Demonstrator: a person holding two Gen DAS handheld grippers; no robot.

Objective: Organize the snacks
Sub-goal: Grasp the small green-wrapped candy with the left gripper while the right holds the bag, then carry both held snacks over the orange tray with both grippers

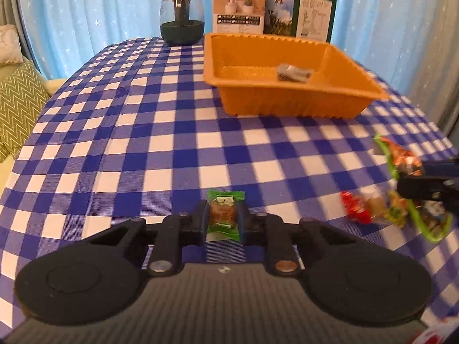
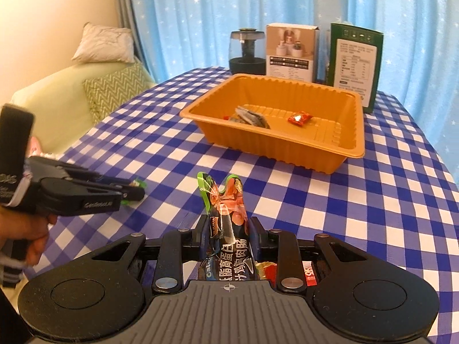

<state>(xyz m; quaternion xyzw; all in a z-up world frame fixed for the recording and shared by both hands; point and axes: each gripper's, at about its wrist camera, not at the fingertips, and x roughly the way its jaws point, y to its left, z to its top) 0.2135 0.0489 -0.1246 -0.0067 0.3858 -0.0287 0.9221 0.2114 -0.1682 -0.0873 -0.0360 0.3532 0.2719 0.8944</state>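
My left gripper [image 1: 223, 216] rests low on the blue checked tablecloth, shut on a small green-wrapped snack [image 1: 225, 200] whose wrapper ends stick out above and below the pads. In the right wrist view the left gripper [image 2: 134, 192] shows at the left, held by a hand. My right gripper [image 2: 228, 229] is shut on a long sausage packet [image 2: 229, 197] that stands up between the pads, above the cloth. The orange tray [image 2: 272, 149] sits beyond, holding a grey packet [image 2: 252, 116] and a small red packet [image 2: 299, 119]. The tray [image 1: 287, 100] also shows in the left wrist view.
Several loose snacks [image 1: 373, 209] lie blurred at the right, under the right gripper [image 1: 407, 177]. Behind the tray stand a dark glass jar [image 1: 181, 17], a white box [image 1: 238, 5] and a green box [image 1: 312, 11]. A sofa with cushions [image 2: 57, 100] lies past the table's left edge.
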